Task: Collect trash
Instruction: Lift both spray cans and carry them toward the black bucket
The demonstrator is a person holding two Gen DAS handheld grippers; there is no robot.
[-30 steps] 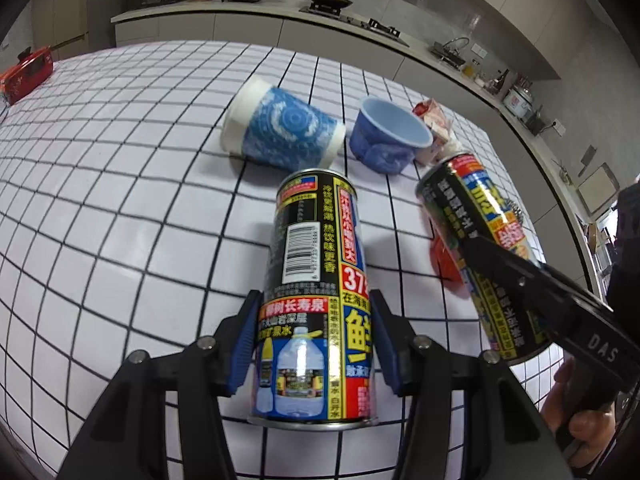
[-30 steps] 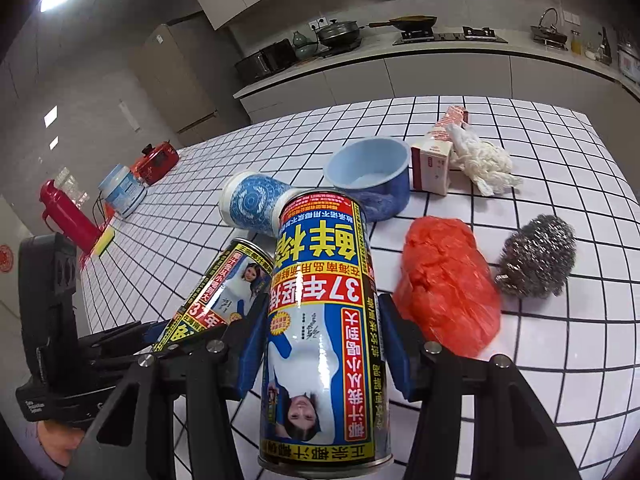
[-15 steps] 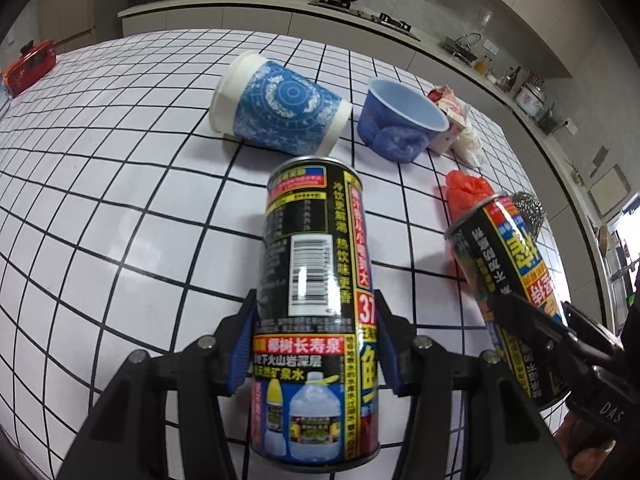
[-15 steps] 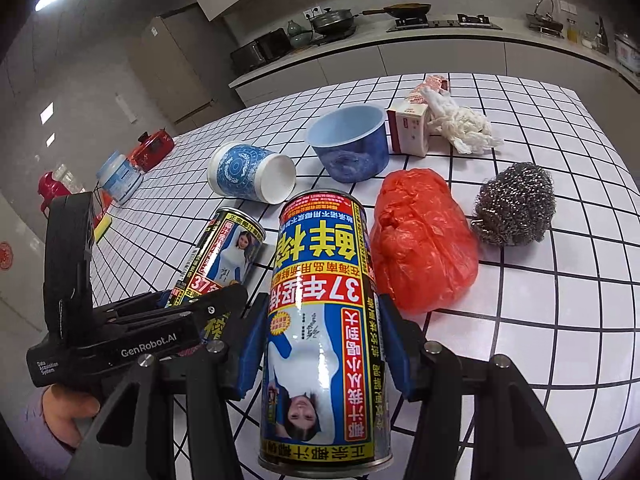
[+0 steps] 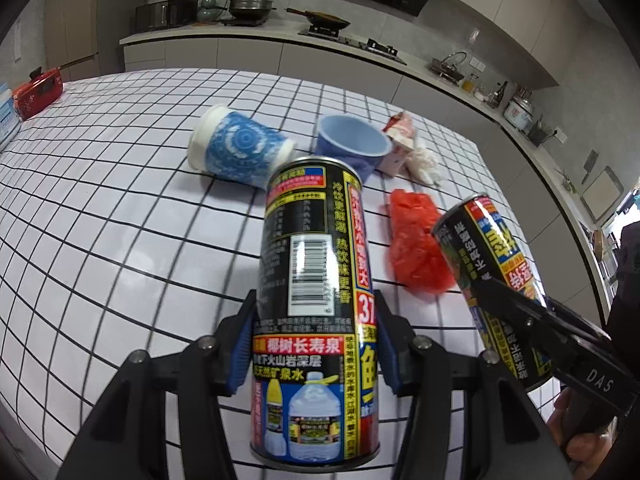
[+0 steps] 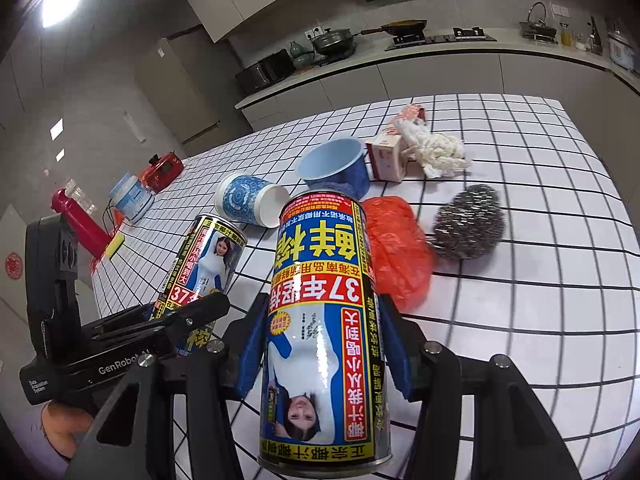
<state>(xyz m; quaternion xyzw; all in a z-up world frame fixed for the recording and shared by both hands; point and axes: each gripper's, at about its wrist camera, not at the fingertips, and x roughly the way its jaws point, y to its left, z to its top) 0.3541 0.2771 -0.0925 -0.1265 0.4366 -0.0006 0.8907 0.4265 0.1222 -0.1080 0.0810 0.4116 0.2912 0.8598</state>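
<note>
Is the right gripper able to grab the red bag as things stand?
Probably not: the right gripper is shut on a can, so its jaws are full. The red bag itself lies uncovered just ahead.

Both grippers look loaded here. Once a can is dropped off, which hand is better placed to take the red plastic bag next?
Right, probably. The right gripper and left gripper each clamp a can, but the red plastic bag lies just beyond the right can, while it sits off to the side of the left can.
</note>
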